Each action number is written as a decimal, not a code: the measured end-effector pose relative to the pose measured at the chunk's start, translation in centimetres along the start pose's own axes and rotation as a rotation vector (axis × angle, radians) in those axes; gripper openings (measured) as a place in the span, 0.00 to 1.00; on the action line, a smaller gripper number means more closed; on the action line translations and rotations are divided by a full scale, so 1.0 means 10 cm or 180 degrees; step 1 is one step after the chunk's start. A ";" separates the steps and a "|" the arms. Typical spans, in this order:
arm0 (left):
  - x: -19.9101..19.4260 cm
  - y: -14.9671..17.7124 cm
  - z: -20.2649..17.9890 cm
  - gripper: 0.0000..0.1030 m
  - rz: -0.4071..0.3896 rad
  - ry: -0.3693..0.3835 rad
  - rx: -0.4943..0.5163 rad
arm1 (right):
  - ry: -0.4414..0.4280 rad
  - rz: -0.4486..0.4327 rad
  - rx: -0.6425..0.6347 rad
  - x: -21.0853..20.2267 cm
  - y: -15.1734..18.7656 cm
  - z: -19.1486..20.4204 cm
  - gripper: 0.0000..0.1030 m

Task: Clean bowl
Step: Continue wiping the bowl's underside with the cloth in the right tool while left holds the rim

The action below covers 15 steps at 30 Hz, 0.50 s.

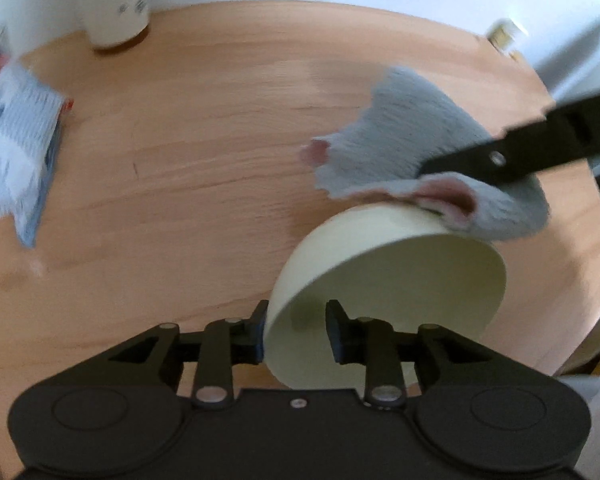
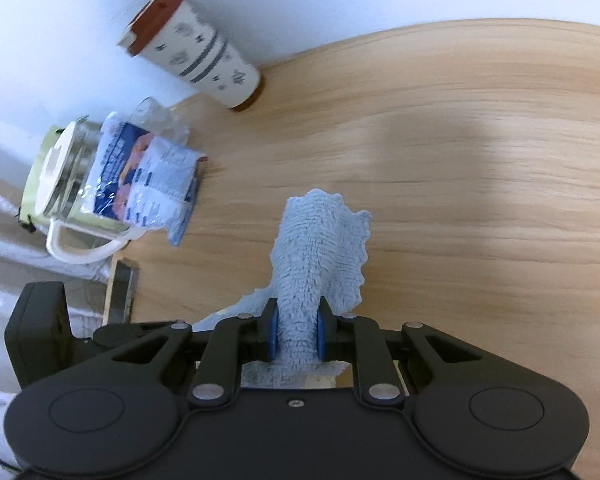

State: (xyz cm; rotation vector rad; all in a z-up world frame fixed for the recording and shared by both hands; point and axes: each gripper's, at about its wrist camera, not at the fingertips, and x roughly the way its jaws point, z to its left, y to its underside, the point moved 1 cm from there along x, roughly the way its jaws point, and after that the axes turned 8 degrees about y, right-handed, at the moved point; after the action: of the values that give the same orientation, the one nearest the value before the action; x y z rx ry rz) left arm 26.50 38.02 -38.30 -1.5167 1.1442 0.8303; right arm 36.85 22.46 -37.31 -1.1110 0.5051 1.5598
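The wooden table [image 1: 180, 184] is under everything. The cream bowl [image 1: 384, 280] is tipped on its side above it — the left gripper [image 1: 296, 332] pinches its rim. The right gripper [image 2: 296, 340] squeezes a fluffy grey cloth [image 2: 320, 248] — the cloth touches the bowl's outside.

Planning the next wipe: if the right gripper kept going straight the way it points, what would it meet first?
Probably bare wooden tabletop. Beyond the cloth that the right gripper pinches, nothing else lies ahead, though depth is unclear.
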 end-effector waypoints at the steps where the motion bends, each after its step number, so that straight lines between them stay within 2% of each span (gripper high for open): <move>1: -0.02 -0.02 -0.02 0.33 0.0016 -0.0036 0.0105 | -0.0013 0.0003 -0.0030 0.00 0.00 0.01 0.20; 5: -0.08 -0.11 -0.09 0.34 0.0035 -0.0152 0.0519 | -0.0055 0.0007 -0.0086 0.02 -0.02 0.06 0.20; 7: -0.12 -0.16 -0.17 0.35 0.0014 -0.0232 0.0896 | -0.0056 0.0004 -0.0110 0.01 -0.02 0.06 0.20; 10: -0.14 -0.18 -0.30 0.34 -0.0051 -0.0215 0.1503 | -0.0072 0.0008 -0.0117 0.00 -0.01 0.06 0.20; 11: -0.12 -0.20 -0.33 0.34 -0.0032 -0.0192 0.1607 | -0.0079 0.0015 -0.0105 0.01 -0.02 0.05 0.20; 13: -0.09 -0.23 -0.43 0.31 0.0033 -0.0124 0.1906 | -0.0084 0.0017 -0.0079 0.01 -0.01 0.03 0.20; 15: -0.06 -0.27 -0.48 0.19 0.0064 -0.0086 0.1976 | -0.0094 0.0014 -0.0048 0.00 0.00 0.01 0.20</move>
State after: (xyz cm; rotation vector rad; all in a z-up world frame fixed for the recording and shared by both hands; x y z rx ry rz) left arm 28.61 33.64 -35.73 -0.9758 1.2506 0.4411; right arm 36.83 22.57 -37.21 -1.0973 0.4767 1.5839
